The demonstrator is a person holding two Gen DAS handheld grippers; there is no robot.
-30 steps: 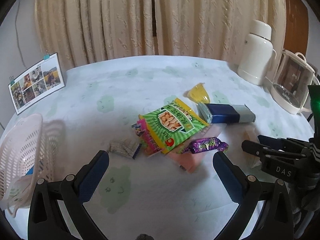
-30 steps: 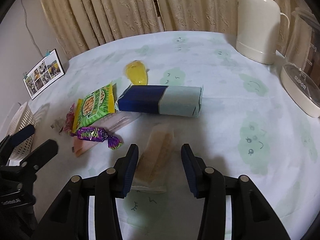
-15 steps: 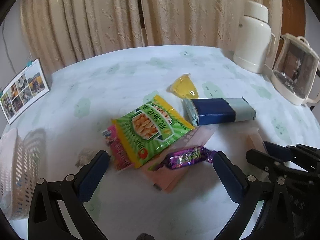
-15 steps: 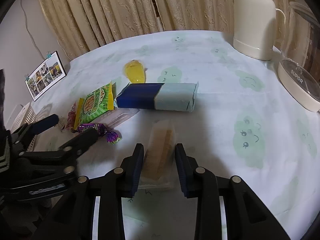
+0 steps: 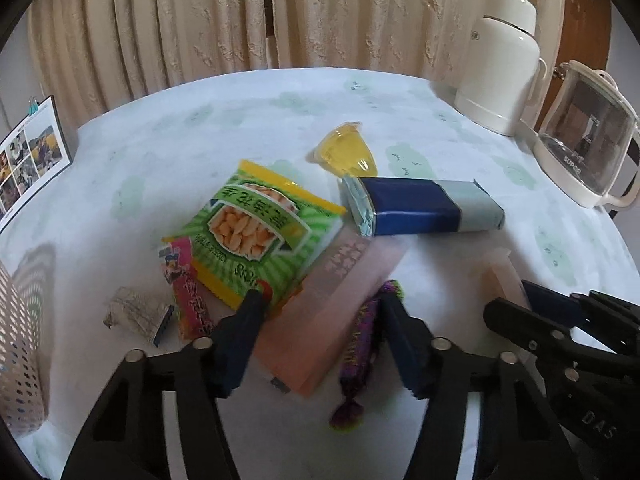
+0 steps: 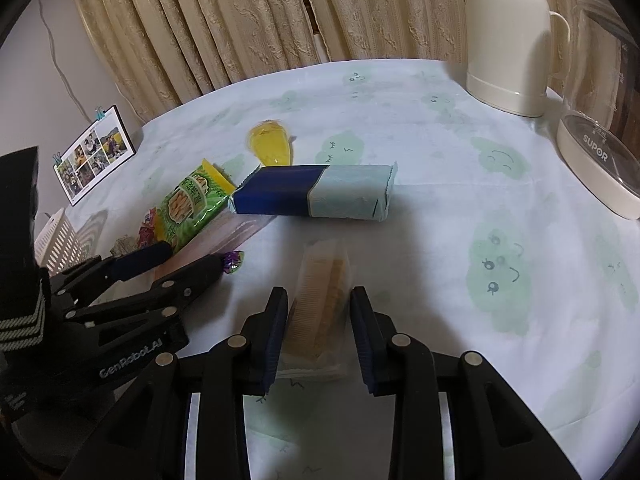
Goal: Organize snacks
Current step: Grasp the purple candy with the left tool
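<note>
Left gripper [image 5: 320, 304] lowered over snacks, SUPOR kettle [image 6: 600, 156]

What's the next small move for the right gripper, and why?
Probably close the jaws fully. The right gripper straddles the clear wafer packet lying on the tablecloth, with a slim gap visible on each side, so the grip doesn't look firm enough to lift yet.

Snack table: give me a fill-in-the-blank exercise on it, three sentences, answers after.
1. The yellow jelly cup lies just beyond the blue and ____ packet.
2. The right gripper straddles a clear pack of ____ lying on the tablecloth.
3. The green snack bag partly covers a long ____ packet.

Missing words: grey; wafers; pink
</note>
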